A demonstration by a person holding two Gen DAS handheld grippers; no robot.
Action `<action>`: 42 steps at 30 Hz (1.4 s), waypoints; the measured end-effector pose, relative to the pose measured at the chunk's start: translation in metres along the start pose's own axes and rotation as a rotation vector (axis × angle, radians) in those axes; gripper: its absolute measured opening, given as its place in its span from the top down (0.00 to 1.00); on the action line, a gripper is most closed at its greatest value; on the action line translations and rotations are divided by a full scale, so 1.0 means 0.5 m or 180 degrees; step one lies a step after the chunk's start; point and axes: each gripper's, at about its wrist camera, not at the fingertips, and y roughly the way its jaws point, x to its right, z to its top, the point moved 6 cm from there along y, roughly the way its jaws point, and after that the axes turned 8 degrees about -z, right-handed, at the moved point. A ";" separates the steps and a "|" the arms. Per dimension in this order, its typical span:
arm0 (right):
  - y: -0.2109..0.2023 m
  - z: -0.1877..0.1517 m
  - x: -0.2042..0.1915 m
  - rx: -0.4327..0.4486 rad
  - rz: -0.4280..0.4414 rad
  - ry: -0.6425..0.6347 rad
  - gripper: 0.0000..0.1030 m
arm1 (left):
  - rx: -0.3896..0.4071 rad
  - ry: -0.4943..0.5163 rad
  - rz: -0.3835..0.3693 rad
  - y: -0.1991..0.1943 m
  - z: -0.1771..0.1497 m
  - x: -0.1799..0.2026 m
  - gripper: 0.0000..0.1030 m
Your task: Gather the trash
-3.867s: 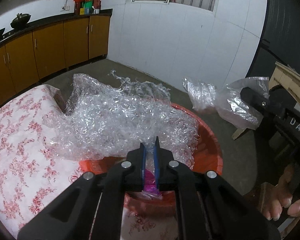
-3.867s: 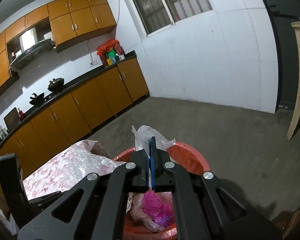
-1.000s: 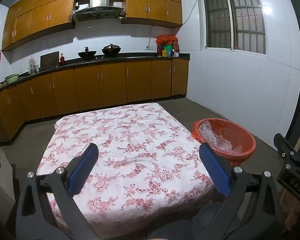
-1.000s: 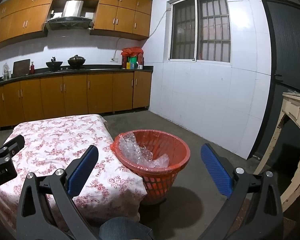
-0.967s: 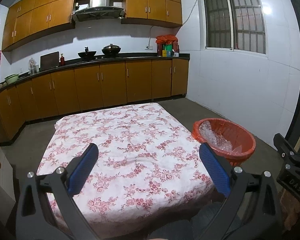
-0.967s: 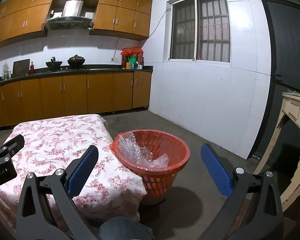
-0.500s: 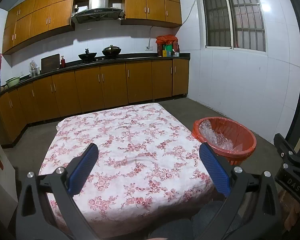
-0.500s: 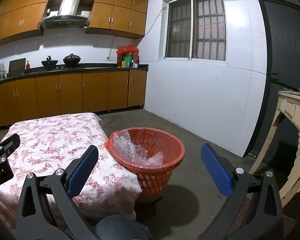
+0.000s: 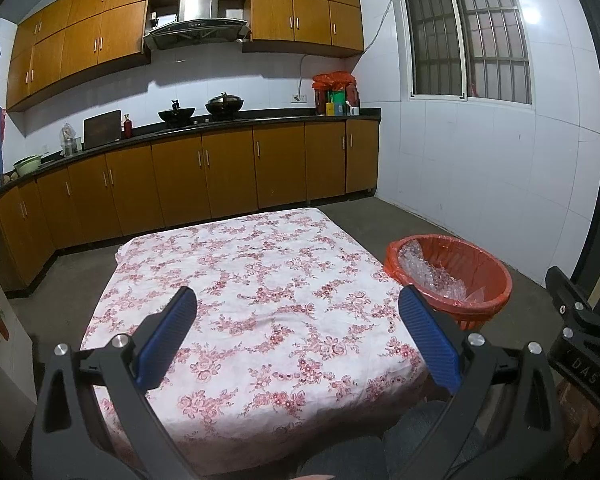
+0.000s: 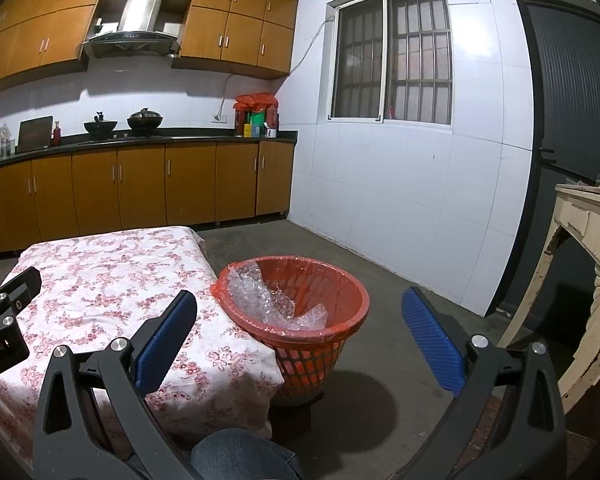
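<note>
Floral tablecloth [image 9: 256,304]; red basket [image 10: 340,320] beside; wooden cabinets [image 9: 204,184].

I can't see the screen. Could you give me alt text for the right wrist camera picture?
A red trash basket holding crumpled bubble wrap stands on the floor beside a table with a floral cloth. The open right tongs, with blue pads, frame it and hold nothing. Behind are orange kitchen cabinets and a barred window.
</note>
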 end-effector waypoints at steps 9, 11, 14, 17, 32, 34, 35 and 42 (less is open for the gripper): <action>0.000 -0.001 0.000 0.0004 -0.0001 0.0000 0.02 | 0.0000 -0.0019 -0.0002 -0.002 -0.001 -0.001 0.04; -0.001 -0.001 0.000 0.0004 0.0000 0.0001 0.02 | 0.0001 -0.0028 -0.0003 -0.005 -0.002 -0.002 0.04; 0.000 -0.002 -0.001 0.0003 0.0000 0.0000 0.02 | -0.0003 -0.0036 -0.0004 -0.007 -0.003 -0.003 0.04; 0.000 -0.002 -0.001 0.0003 -0.0002 0.0000 0.02 | -0.0011 -0.0044 -0.0005 -0.008 -0.004 -0.004 0.04; 0.001 -0.003 -0.002 0.0004 -0.0001 -0.0001 0.02 | -0.0021 -0.0063 -0.0013 -0.008 -0.003 -0.007 0.04; 0.000 -0.003 -0.002 0.0004 -0.0001 -0.0001 0.02 | -0.0021 -0.0061 -0.0012 -0.008 -0.003 -0.006 0.04; 0.000 -0.003 -0.002 0.0004 -0.0002 -0.0001 0.02 | -0.0022 -0.0061 -0.0013 -0.008 -0.003 -0.006 0.04; 0.000 -0.003 -0.002 0.0004 -0.0002 -0.0001 0.02 | -0.0021 -0.0063 -0.0012 -0.008 -0.003 -0.006 0.04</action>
